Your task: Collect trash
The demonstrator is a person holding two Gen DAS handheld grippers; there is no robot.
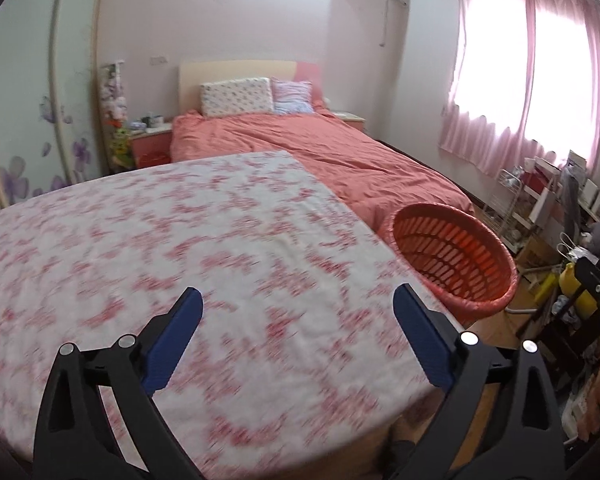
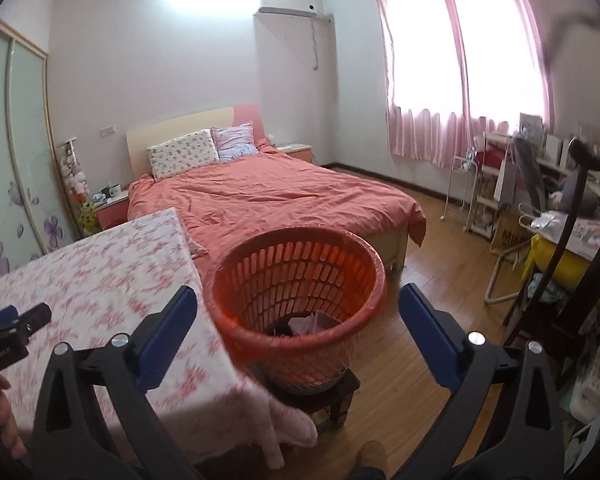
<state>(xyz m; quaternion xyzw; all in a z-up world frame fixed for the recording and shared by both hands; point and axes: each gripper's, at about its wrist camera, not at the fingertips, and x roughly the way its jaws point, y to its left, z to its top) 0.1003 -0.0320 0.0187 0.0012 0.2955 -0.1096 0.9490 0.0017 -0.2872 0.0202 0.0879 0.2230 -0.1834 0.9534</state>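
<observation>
Daylight blazes through the pink curtains point(image 1: 528, 76), blown out; motion blur smears the floral tablecloth point(image 1: 180, 248); fisheye bends edges.

Trash point(image 2: 312, 326) low inside the basket point(image 2: 240, 280) is too small to identify.

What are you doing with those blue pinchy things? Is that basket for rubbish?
A person is holding a two-finger gripper in each hand to collect trash in a bedroom. Right now both are open and holding nothing. The left gripper hovers over the table with the flowery cloth. The right gripper points at the orange basket beside the table, which sits on a small dark stool. Some crumpled bits lie at the bottom of the basket. No trash shows on the table.
</observation>
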